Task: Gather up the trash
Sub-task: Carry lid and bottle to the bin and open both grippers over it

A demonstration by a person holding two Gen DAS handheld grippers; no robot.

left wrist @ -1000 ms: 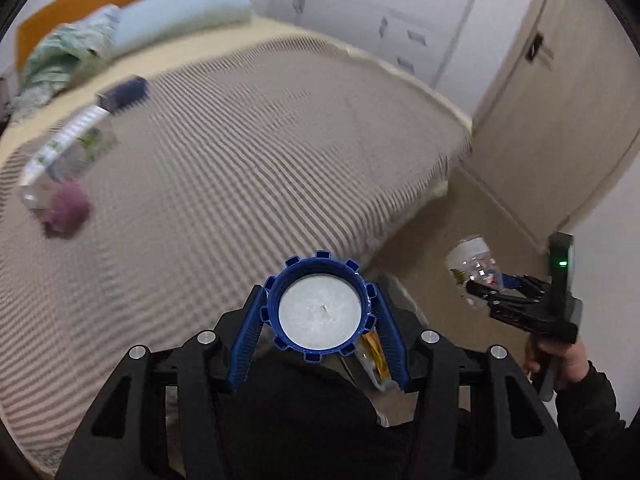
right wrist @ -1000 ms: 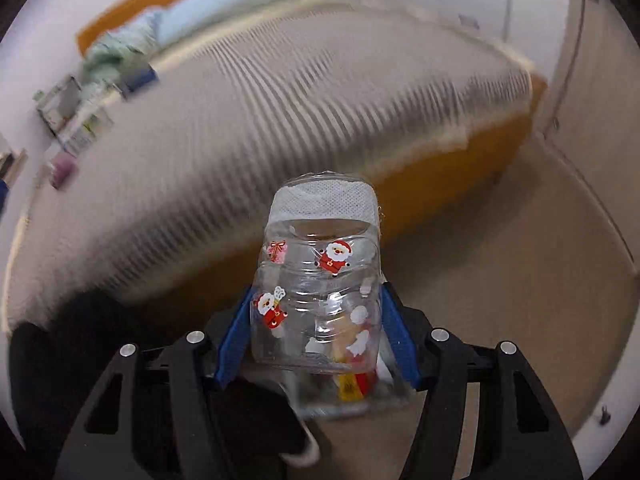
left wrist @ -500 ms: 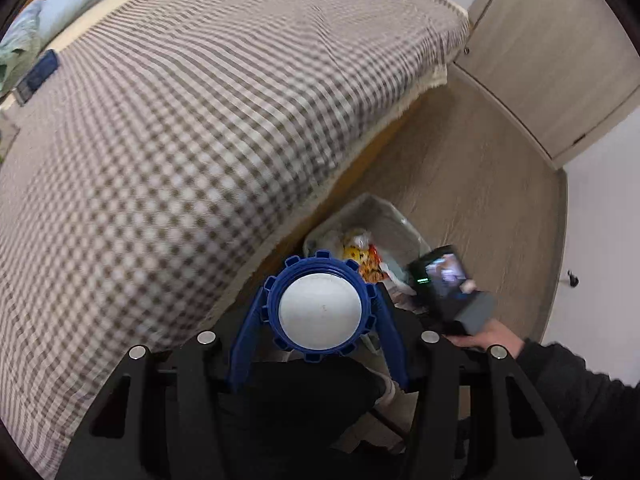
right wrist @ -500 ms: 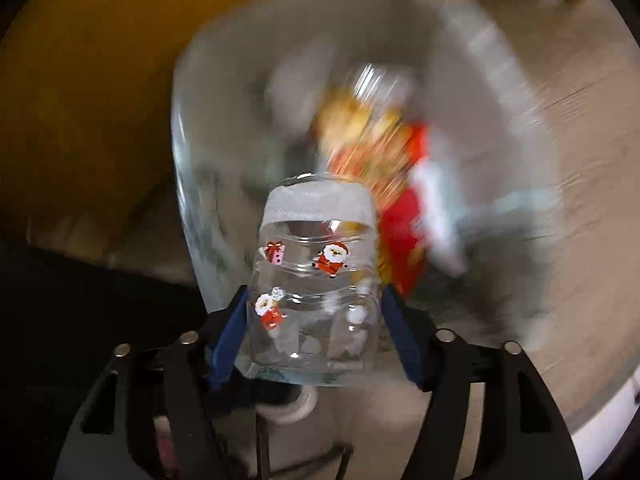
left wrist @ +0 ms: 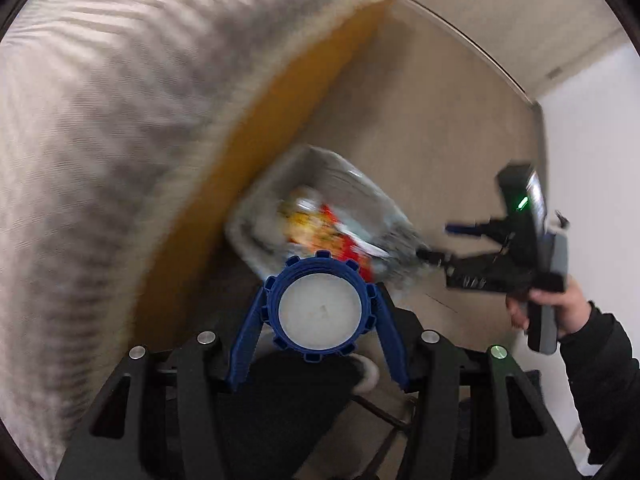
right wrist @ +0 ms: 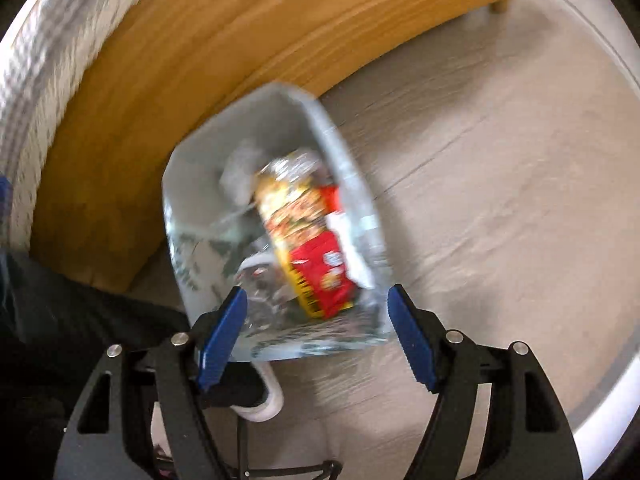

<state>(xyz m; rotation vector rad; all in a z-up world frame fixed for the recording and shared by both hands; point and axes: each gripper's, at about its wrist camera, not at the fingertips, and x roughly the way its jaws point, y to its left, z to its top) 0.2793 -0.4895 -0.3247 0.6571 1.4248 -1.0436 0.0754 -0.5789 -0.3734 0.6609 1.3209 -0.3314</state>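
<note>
The left gripper (left wrist: 318,306) grips a blue-capped container (left wrist: 320,312) by its ridged, stiff, likely light cap above the lined trash bin (right wrist: 344,184), while the right gripper (right wrist: 316,334) is opening with nothing visibly between its 2 jaws.

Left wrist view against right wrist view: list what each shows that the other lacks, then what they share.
Only the left wrist view shows the blue-rimmed lid clamped in the left gripper, and the right gripper seen from outside in a hand. Only the right wrist view shows the right gripper's jaws opening with nothing pressed between them, and a bed leg. Both show the lined trash bin holding a red and yellow wrapper, beside the wooden bed frame.
</note>
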